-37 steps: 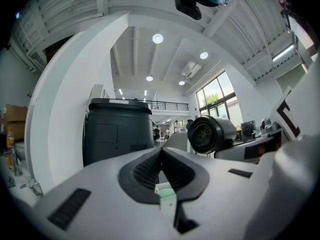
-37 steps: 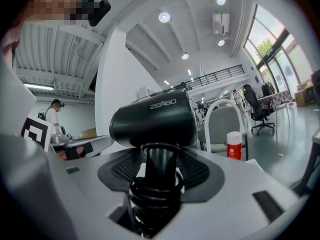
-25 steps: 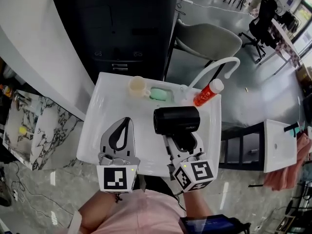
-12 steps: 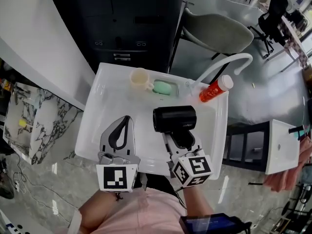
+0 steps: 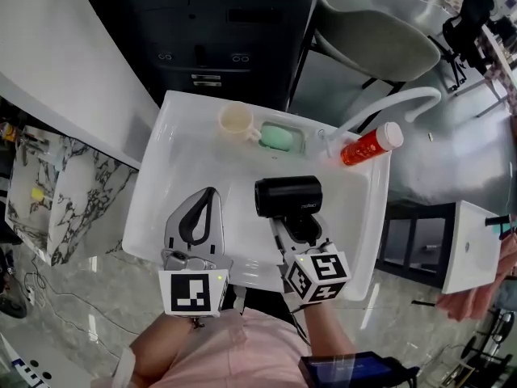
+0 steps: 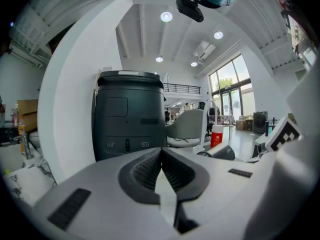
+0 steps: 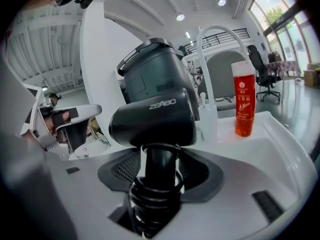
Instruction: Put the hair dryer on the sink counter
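The black hair dryer (image 5: 288, 198) hangs over the white sink unit (image 5: 161, 186), barrel pointing left. My right gripper (image 5: 300, 228) is shut on its handle, just above the coiled cord. In the right gripper view the dryer (image 7: 155, 118) fills the centre, and both pads of the right gripper (image 7: 157, 170) press on the handle. My left gripper (image 5: 211, 195) hovers over the sink's left half, beside the dryer, shut and empty. In the left gripper view its (image 6: 161, 152) ribbed pads meet with nothing between them.
A cream cup (image 5: 235, 121), green soap (image 5: 279, 138), white faucet (image 5: 388, 107) and red bottle (image 5: 370, 145) line the sink's far edge. Behind stand a black cabinet (image 5: 218, 23) and a grey chair (image 5: 380, 51). A marble surface (image 5: 56, 192) lies to the left.
The view has shifted: cup, faucet and bottle now sit a little farther from the dryer. Both grippers keep their places in the picture, and the right grip on the handle is unchanged.
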A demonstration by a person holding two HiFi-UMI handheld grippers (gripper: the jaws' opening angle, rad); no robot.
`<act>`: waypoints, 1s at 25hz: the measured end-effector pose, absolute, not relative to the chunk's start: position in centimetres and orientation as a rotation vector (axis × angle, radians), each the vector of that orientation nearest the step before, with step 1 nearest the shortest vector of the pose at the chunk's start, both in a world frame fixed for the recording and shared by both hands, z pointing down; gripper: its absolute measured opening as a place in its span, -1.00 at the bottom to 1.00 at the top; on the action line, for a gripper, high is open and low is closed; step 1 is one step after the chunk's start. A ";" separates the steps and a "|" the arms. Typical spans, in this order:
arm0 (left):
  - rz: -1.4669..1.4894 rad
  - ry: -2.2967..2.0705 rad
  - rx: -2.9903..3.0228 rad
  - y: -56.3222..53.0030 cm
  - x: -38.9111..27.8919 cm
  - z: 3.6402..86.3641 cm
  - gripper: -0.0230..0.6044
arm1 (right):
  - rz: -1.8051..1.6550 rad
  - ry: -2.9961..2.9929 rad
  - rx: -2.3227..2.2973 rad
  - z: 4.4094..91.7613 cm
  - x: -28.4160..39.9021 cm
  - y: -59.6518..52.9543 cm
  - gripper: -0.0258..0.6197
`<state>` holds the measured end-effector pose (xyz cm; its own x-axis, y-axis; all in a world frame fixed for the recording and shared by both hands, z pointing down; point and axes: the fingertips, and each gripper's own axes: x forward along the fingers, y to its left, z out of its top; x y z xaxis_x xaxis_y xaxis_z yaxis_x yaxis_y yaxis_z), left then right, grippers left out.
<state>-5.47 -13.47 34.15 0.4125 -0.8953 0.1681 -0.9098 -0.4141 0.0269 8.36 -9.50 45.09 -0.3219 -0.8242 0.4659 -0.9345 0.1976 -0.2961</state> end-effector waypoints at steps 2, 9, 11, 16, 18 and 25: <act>0.204 -1.629 2.527 -13.8 -5.4 34.7 -0.90 | 0.818 -2.246 1.678 46.2 8.4 -9.6 -0.16; 0.241 -1.614 2.515 -14.5 -4.8 36.1 -0.90 | 0.897 -2.181 1.628 50.1 8.7 -9.6 -0.16; 0.254 -1.605 2.511 -14.5 -4.5 36.6 -0.90 | 0.912 -2.169 1.613 50.9 8.9 -9.7 -0.16; 0.276 -1.597 2.498 -14.9 -4.2 37.5 -0.90 | 0.956 -2.125 1.568 53.1 9.0 -9.9 -0.23; 0.281 -1.602 2.484 -15.1 -4.3 37.8 -0.90 | 0.977 -2.122 1.558 53.9 8.8 -9.8 -0.23; 0.315 -1.617 2.459 -15.9 -4.9 38.8 -0.90 | 1.019 -2.107 1.530 56.0 8.7 -10.2 -0.24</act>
<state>-4.85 -15.88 38.76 0.3856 -0.8810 0.2741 -0.9194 -0.3917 0.0343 8.66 -10.17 55.96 -0.3596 -0.6772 0.6420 -0.9237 0.1610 -0.3477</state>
